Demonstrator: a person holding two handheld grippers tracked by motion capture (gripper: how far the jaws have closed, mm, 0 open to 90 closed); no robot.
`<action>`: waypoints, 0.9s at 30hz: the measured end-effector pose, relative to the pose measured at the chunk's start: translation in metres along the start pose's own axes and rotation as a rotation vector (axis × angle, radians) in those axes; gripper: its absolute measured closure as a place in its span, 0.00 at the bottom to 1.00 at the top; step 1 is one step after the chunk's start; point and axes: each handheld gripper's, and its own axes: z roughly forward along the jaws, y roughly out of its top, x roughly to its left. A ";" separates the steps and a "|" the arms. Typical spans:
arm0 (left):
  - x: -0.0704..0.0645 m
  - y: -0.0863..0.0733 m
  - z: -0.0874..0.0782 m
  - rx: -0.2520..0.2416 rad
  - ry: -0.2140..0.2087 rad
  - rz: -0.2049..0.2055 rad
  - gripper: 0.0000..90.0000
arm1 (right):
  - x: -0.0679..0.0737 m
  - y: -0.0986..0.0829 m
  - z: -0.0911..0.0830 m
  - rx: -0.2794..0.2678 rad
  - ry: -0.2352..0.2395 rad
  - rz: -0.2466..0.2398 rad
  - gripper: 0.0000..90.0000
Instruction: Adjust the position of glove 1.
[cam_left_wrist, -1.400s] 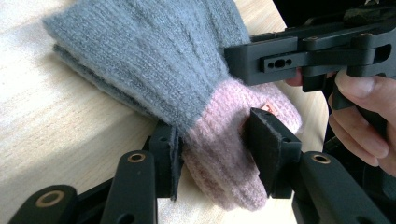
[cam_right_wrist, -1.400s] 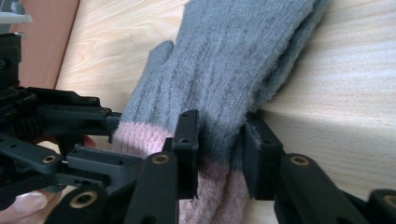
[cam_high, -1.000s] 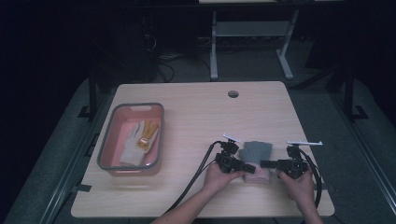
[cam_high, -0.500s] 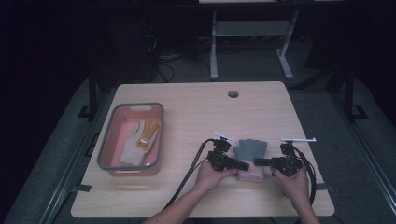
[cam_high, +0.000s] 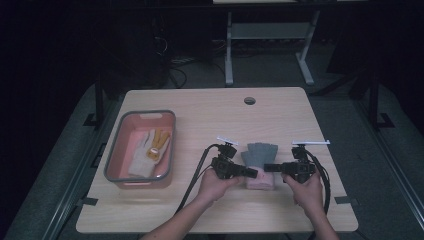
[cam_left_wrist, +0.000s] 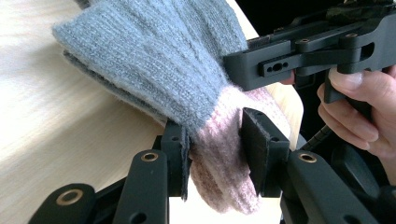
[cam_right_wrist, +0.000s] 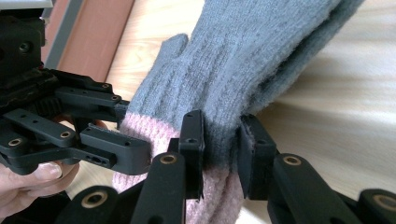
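My bench (cam_high: 210, 110) is a pale wood-grain top with rounded corners and a small round cable hole (cam_high: 249, 100) near its far edge, middle. Toward my left sits a pink tub (cam_high: 116, 159) with a grey rim, set lengthwise on the wood; pale gloves (cam_high: 149, 150) lie inside it. In front of me, near the front edge and well apart from the tub, a knitted glove (cam_high: 259, 161) lies on the bench, grey at the finger end, pink at the cuff, fingers pointing away from me. The wood around it is bare.
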 end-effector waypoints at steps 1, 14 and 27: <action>0.000 0.000 0.000 0.000 0.000 0.000 0.71 | 0.000 0.000 0.000 0.000 0.000 0.000 0.82; 0.003 0.006 -0.029 -0.030 -0.002 0.012 0.72 | 0.024 0.016 0.005 0.000 0.029 -0.029 0.82; 0.008 0.009 -0.061 -0.071 0.006 0.012 0.73 | 0.050 0.035 0.012 0.012 0.045 -0.077 0.82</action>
